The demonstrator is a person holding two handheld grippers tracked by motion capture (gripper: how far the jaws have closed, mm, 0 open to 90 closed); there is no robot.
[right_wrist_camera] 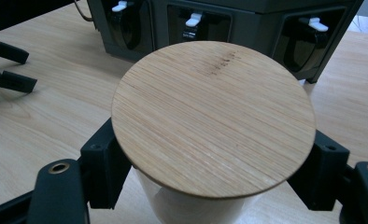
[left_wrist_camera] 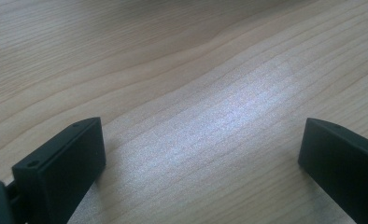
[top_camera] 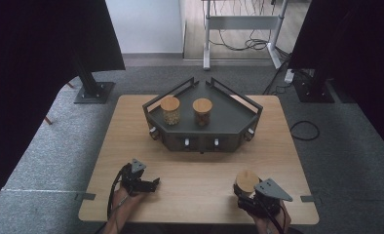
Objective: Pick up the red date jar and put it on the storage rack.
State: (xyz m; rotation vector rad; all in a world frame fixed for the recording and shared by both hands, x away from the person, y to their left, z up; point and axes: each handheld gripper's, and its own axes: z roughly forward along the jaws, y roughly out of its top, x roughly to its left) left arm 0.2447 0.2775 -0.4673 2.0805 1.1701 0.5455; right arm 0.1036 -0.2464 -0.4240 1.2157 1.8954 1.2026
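Now, one jar gripped near the table's front edge.
At left, the left gripper (top_camera: 148,184) rests on the table (top_camera: 200,165), jaws wide and empty; at right, the right gripper (right_wrist_camera: 210,158) clamps a wood-lidded jar (right_wrist_camera: 213,116) below its lid, well short of the dark tray (top_camera: 229,114).

Left gripper (top_camera: 153,184) fingers apart, right gripper (top_camera: 242,192) fingers clamped.

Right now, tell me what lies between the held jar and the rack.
Bare table. The high view shows nothing between the jar in the right gripper and the rack.
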